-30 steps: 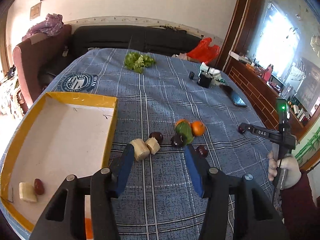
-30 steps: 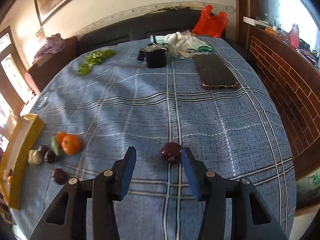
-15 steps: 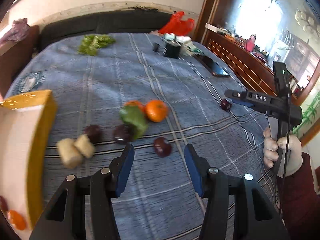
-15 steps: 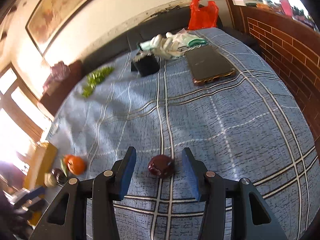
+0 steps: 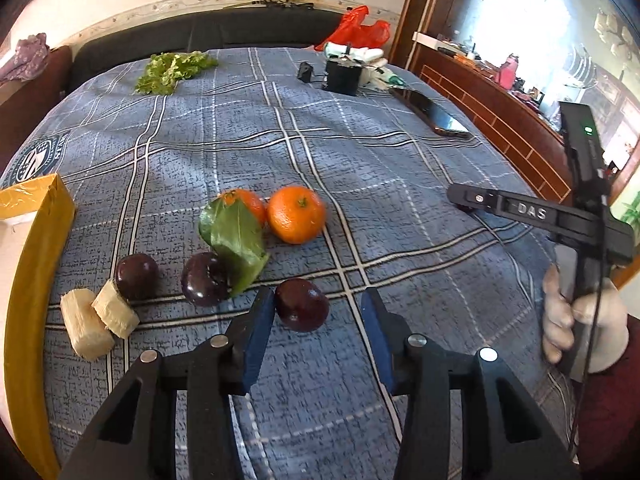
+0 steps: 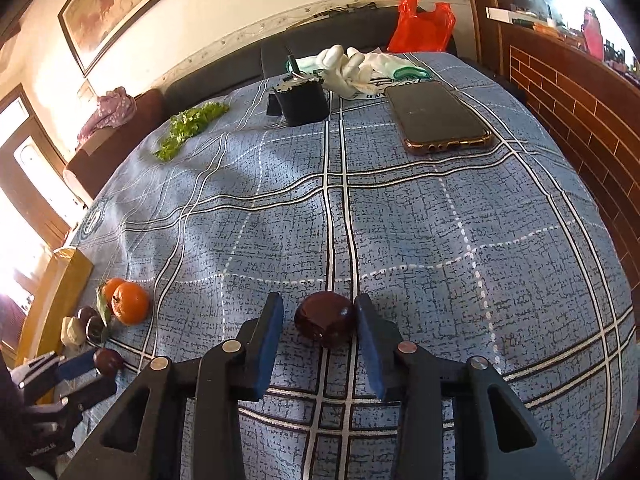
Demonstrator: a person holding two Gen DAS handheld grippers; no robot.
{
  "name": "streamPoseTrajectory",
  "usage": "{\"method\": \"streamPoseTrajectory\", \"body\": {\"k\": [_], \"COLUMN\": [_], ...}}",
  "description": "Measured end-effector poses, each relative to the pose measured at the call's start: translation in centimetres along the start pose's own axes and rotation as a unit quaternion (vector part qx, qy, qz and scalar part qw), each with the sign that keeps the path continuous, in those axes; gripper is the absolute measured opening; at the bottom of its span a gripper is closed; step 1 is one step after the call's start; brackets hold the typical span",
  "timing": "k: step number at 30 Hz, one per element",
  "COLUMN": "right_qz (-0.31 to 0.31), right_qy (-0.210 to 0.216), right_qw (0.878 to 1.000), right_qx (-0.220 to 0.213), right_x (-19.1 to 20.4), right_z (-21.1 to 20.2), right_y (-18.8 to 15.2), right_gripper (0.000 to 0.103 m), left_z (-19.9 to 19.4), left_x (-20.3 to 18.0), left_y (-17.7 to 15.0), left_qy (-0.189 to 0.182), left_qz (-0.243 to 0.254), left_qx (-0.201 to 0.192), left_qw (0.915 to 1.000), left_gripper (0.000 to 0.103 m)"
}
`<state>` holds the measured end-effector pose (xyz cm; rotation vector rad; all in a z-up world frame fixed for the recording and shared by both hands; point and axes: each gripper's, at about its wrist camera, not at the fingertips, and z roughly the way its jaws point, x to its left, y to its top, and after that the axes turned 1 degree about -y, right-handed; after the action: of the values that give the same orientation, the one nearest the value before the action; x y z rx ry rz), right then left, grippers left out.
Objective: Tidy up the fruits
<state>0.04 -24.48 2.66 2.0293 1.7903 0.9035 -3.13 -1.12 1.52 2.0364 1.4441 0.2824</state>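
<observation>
Your left gripper [image 5: 318, 306]: jaws spread, a dark plum [image 5: 302, 305] lying on the tabletop [image 5: 360, 152] between them, touching or nearly touching the left pad, clear of the right one. Your right gripper [image 6: 318, 322]: jaws spread around a second dark plum [image 6: 326, 318], which sits against or just beside the right pad with a gap to the left pad; whether it is actually touched cannot be told. Fruit cluster, left of the first plum in the left wrist view: two more plums [image 5: 137, 276] [image 5: 206, 279], side by side; two oranges [image 5: 296, 214] [image 5: 245, 204] beyond them, the far-left orange partly covered by a green leaf [image 5: 236, 242] that also overlaps the nearer plum. Two pale cut chunks [image 5: 86, 334] [image 5: 115, 309], touching each other, the upper one against the leftmost plum. Yellow-rimmed box [image 5: 34, 248]: at the left edge of the tabletop, just beside the chunks; its contents are out of view. Other items on the blue plaid cloth, far side: leafy greens [image 5: 174, 69], a small black container [image 6: 303, 102], white gloves [image 6: 352, 68], a phone [image 6: 438, 116] lying flat. A red plastic bag [image 6: 422, 26] sits beyond the tabletop on the dark sofa. Your right hand [image 5: 580, 316] is wrapped around the right gripper's handle.
</observation>
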Motion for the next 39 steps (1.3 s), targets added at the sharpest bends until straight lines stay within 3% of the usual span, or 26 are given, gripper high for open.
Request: {"method": "streamPoseTrajectory", "body": {"k": [3, 6, 11, 18, 22, 29, 34, 39], "right_qz": [-0.007, -0.007, -0.008, -0.007, -0.015, -0.066, -0.121, -0.178], "right_qy": [-0.008, -0.009, -0.004, 0.021, 0.032, 0.104, 0.171, 0.224], "right_qw": [1.000, 1.000, 1.000, 0.999, 0.998, 0.991, 0.977, 0.958], "right_qx": [-0.001, -0.003, -0.012, -0.037, -0.055, -0.056, -0.031, 0.018], "right_x": [0.2, 0.2, 0.4, 0.7, 2.2, 10.4, 18.9, 27.7], "right_z": [0.1, 0.0, -0.5, -1.8, -3.3, -7.1, -7.6, -6.1], "right_y": [-0.1, -0.2, -0.4, -0.3, -0.1, -0.3, -1.5, -3.9], "right_gripper": [0.032, 0.031, 0.031, 0.031, 0.031, 0.032, 0.032, 0.032], "left_z": [0.5, 0.5, -0.4, -6.7, -11.2, -18.3, -20.5, -20.0], "left_x": [0.1, 0.6, 1.2, 3.3, 5.7, 12.8, 18.0, 23.8], "left_y": [-0.2, 0.1, -0.1, -1.1, -2.2, -4.4, -5.0, -5.0], "left_qy": [0.022, 0.018, 0.012, -0.008, 0.007, 0.092, 0.148, 0.168], "left_qz": [0.000, -0.016, -0.037, -0.091, -0.116, -0.154, -0.179, -0.210], "left_qx": [0.000, 0.001, -0.010, -0.065, -0.096, -0.131, -0.123, -0.091], "left_qw": [0.9998, 0.9997, 0.9992, 0.9936, 0.9886, 0.9751, 0.9649, 0.9588], "left_gripper": [0.032, 0.025, 0.025, 0.025, 0.025, 0.025, 0.025, 0.025]}}
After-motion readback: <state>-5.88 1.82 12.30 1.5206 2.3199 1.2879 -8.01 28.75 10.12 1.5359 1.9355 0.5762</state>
